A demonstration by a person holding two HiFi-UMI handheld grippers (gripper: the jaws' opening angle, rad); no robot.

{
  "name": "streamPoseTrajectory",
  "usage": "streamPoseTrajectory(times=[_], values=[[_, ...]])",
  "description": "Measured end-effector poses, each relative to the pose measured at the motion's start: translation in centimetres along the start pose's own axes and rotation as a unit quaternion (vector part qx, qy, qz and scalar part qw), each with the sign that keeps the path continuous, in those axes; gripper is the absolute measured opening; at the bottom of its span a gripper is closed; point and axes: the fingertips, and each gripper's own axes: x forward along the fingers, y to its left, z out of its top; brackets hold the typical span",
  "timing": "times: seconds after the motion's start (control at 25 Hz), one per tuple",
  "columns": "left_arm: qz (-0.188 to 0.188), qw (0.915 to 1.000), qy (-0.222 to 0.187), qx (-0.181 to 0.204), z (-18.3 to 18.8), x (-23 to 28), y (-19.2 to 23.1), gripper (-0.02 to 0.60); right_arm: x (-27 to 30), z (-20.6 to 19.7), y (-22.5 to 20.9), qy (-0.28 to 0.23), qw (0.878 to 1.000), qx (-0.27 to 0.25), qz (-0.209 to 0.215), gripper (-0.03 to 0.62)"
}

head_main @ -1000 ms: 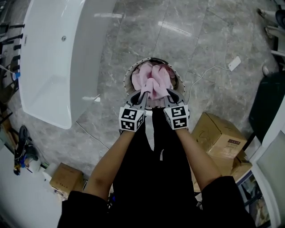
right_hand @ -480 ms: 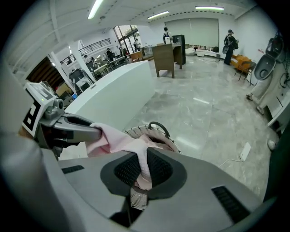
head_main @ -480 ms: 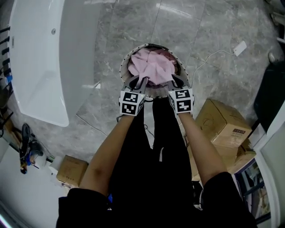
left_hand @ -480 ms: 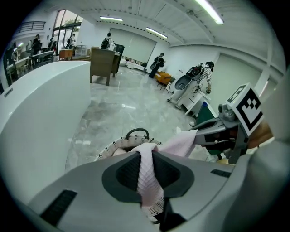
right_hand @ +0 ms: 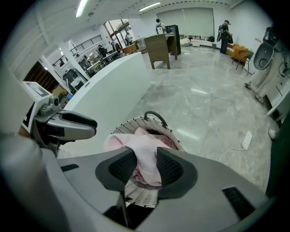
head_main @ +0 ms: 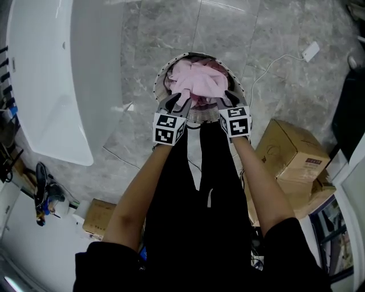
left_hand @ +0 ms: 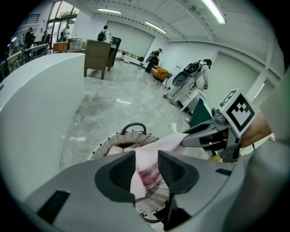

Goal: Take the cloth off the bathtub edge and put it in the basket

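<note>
Bright, even light pours down from the ceiling strip lamps (left_hand: 212,10), and pale streaks glare off the polished floor (head_main: 274,34). The white bathtub (head_main: 40,85) almost blows out. Both gripper views bow hard and go black at the corners; shadows are faint and soft.

At the right of your head view, a cardboard box (head_main: 293,153) sits on the grey marble floor (head_main: 137,57), and a smaller box (head_main: 98,218) lies at the lower left. A white plug block (head_main: 311,51) rests on the floor at the upper right.
</note>
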Motion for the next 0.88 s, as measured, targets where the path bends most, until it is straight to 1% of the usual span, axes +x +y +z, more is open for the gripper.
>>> streamPoseTrajectory(times=[0.04, 0.28, 0.4, 0.52, 0.68, 0.88], values=[[-0.002, 1.0, 0.001, 0.001, 0.0, 0.1, -0.2, 0.163, 0.0, -0.1, 0.1, 0.002, 1.0, -0.001, 0.004, 0.133], [-0.006, 1.0, -0.001, 0.002, -0.3, -0.1, -0.9, 0.17, -0.9, -0.1, 0.7, -0.006, 1.0, -0.014, 0.006, 0.141], [-0.005, 0.9999, -0.014, 0.001, 0.2, -1.1, -1.7, 0.172, -2.3, 0.0, 1.1, -0.017, 1.0, -0.015, 0.01, 0.146], [-0.004, 0.9992, -0.04, -0.001, 1.7, -3.2, -2.8, 0.172, -4.5, 0.6, 1.8, -0.031, 0.999, -0.019, 0.011, 0.146], [-0.004, 0.9963, -0.086, -0.007, 4.3, -7.1, -5.7, 0.17, -8.6, 1.1, 2.7, -0.049, 0.998, -0.024, 0.015, 0.147], [0.002, 0.9891, -0.147, -0.008, 8.0, -13.3, -9.6, 0.17, -15.3, 3.0, 4.1, -0.093, 0.995, -0.031, 0.025, 0.147]])
